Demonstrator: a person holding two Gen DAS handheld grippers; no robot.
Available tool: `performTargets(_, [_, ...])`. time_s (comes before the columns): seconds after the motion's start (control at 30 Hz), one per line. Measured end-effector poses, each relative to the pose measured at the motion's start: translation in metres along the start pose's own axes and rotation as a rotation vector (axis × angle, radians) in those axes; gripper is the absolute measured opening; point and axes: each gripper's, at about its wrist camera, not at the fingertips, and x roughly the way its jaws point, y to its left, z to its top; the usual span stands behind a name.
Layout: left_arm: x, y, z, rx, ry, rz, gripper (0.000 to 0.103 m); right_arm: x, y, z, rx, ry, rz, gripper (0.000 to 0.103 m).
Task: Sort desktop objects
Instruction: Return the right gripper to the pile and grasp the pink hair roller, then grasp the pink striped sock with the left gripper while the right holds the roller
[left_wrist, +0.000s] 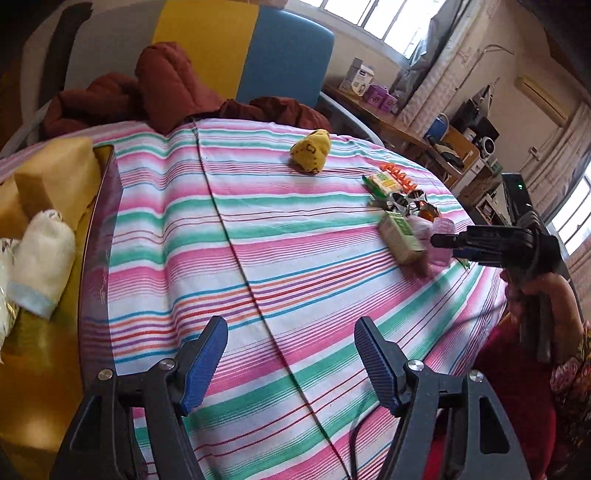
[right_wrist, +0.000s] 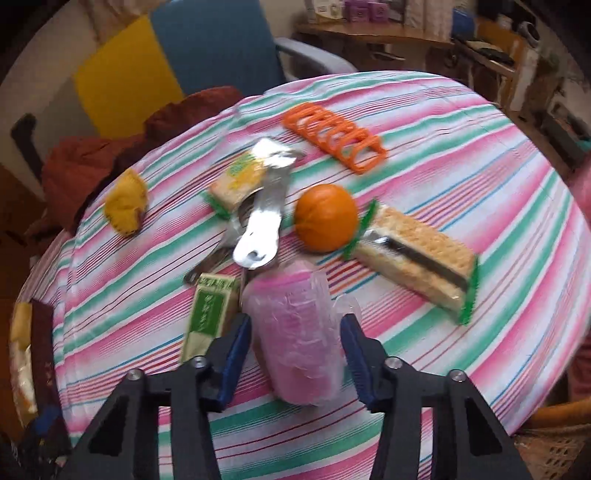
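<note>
**The right claw closes in on the pink bottle**

The right claw (right_wrist: 295, 341) points down at the striped tablecloth (right_wrist: 480, 155). A pink bottle (right_wrist: 295, 332) in crinkly clear wrap lies between its two blue pads (right_wrist: 236, 354). The jaws stand partway in, close to the bottle's sides. I cannot tell if the pads press on it yet; I see a thin gap on each side.

To do this well, I think the claw should keep the bottle in the middle and squeeze slowly. The wrap looks slippery, so the bottle may slide or roll. A green box (right_wrist: 210, 317) lies just left of the claw, almost touching the bottle. The left pad could bump it. Past the claw's tips sit a shiny silver tool (right_wrist: 262, 225), an orange ball (right_wrist: 327, 223) and a long cracker pack (right_wrist: 417, 254). A straight lift would stay clear of them.

The left claw (left_wrist: 291, 354) is wide open and holds nothing. It hangs over bare cloth, well apart from the pile.
</note>
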Motion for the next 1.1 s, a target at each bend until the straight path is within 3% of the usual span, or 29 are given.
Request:
performTargets(0.1, [-0.002,0.003,0.0,-0.014,-0.01,0.005,0.072,0.002,0.037,-0.013,-0.103,0.057,0.245,0.042])
performTargets(0.17, [-0.003,0.005,0.0,-0.023,-0.013,-0.001,0.072,-0.001,0.061,-0.022,-0.178,0.072,0.358,0.043])
performTargets(0.23, [-0.005,0.007,0.0,-0.032,-0.02,0.003,0.072,-0.012,0.076,-0.029,-0.225,0.049,0.417,0.047])
performTargets(0.27, [-0.004,0.008,0.0,-0.035,-0.018,0.004,0.072,-0.017,0.08,-0.03,-0.226,0.032,0.43,0.055])
performTargets(0.37, [-0.004,0.01,0.002,-0.048,-0.018,-0.003,0.072,-0.027,0.077,-0.03,-0.194,-0.026,0.403,0.06])
performTargets(0.47, [-0.002,0.007,0.003,-0.047,-0.016,-0.01,0.072,-0.023,0.063,-0.023,-0.134,-0.048,0.299,0.061])
performTargets(0.7, [0.007,-0.012,0.013,-0.02,0.006,-0.056,0.072,0.009,0.042,-0.023,-0.077,0.06,0.173,0.052])
performTargets(0.77, [0.013,-0.021,0.022,-0.017,0.001,-0.088,0.073,0.013,0.04,-0.024,-0.073,0.081,0.197,0.041])
performTargets(0.83, [0.021,-0.033,0.033,-0.018,-0.01,-0.124,0.079,0.015,0.042,-0.025,-0.089,0.082,0.186,0.042])
performTargets(1.1, [0.087,-0.075,0.068,-0.061,0.076,-0.29,0.081,0.016,0.027,-0.02,-0.021,0.096,0.229,0.041])
